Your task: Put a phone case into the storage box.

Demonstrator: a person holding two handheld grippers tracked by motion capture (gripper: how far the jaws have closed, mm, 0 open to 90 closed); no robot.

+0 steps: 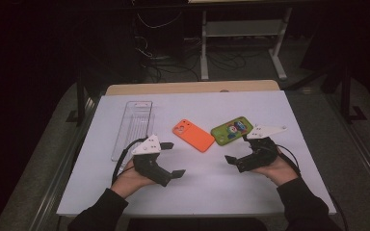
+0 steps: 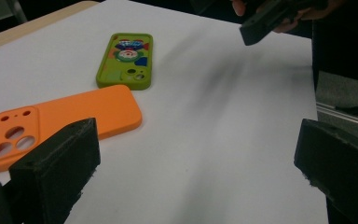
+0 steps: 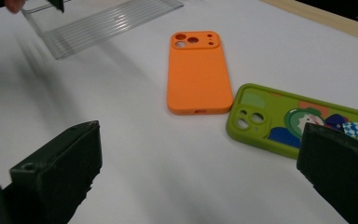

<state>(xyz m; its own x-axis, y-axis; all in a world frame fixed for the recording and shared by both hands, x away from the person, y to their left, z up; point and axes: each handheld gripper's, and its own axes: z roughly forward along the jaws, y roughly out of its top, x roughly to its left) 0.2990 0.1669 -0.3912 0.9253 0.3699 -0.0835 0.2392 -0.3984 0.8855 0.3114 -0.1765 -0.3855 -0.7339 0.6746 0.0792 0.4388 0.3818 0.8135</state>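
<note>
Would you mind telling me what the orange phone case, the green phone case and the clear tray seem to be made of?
The orange phone case looks like soft matte silicone: an even, dull surface with rounded edges. The green phone case looks like a similar rubbery material with a printed cartoon picture on its back, though it might be harder plastic. The clear tray appears to be rigid transparent plastic: the white table shows through its ribbed base.

Left gripper low over white tabletop, jaws spread wide, nothing between. Orange phone case lying flat at left, camera cutouts toward near edge, partly behind left jaw. Green phone case just beyond, close to orange one's far corner. Right gripper up top, held in hand, above tabletop.
</note>
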